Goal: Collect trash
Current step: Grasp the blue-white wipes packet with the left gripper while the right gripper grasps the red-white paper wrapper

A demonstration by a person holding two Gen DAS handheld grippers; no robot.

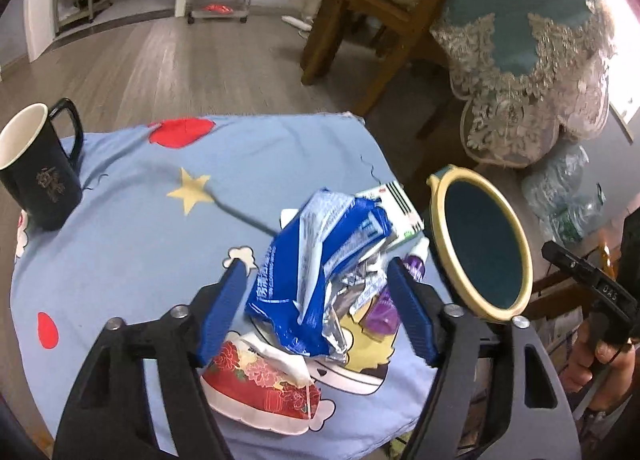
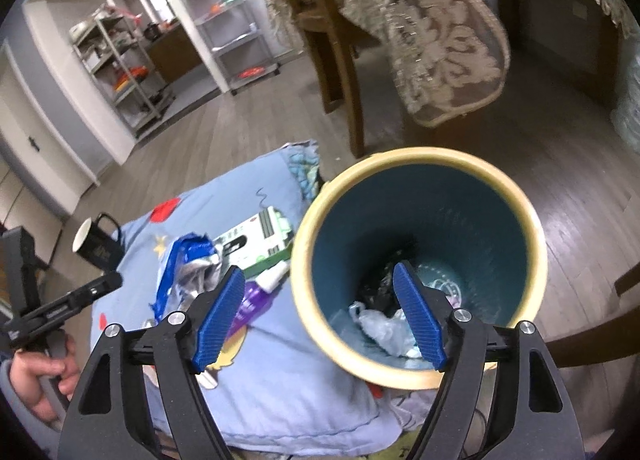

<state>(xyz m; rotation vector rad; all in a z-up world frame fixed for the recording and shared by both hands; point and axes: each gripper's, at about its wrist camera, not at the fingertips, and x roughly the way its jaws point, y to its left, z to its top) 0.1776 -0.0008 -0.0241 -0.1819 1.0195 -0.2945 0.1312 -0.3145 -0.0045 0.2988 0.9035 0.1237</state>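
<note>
Left tongs [image 1: 316,292] gape around a crumpled blue wrapper [image 1: 316,256] on the cloth [image 1: 120,244]; whether the pads touch it looks doubtful. Right tongs [image 2: 320,306] stand wide and empty over the bin [image 2: 416,374], with bags [image 2: 380,324] inside.

Blue-silver wrapper [image 1: 320,268], teal cream-rimmed bin [image 2: 416,260], seemingly black mug [image 1: 38,176]

Left gripper [image 1: 316,302] angled downward, blue fingers [image 1: 222,310] spread wide, pads pressing nothing, right gripper [image 2: 320,314] tilted downward, jaws parted and empty, a hand [image 2: 38,378] gripping each handle
</note>
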